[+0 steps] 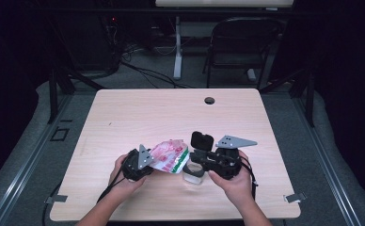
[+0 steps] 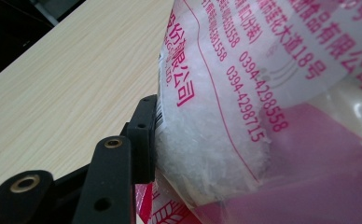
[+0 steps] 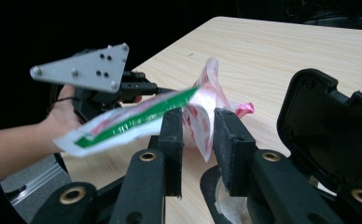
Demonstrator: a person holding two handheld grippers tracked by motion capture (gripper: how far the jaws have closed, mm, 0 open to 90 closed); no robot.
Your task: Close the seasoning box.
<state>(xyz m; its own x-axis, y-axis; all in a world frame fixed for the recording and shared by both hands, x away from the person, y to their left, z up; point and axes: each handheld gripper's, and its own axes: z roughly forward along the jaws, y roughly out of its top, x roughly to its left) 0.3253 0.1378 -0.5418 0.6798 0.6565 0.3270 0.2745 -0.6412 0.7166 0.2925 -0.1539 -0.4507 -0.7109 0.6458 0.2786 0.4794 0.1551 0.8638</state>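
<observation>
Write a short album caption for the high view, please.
Two hand-held grippers hold a red-printed bag over a jar.

1. Clear plastic bag with red print and a green strip along one edge, holding white granular contents: lifted off the table at its near middle, tilted, its mouth end toward the right.
2. Small clear round container with a dark rim: upright on the table, just right of and below the bag's mouth, its black hinged lid standing open.
</observation>
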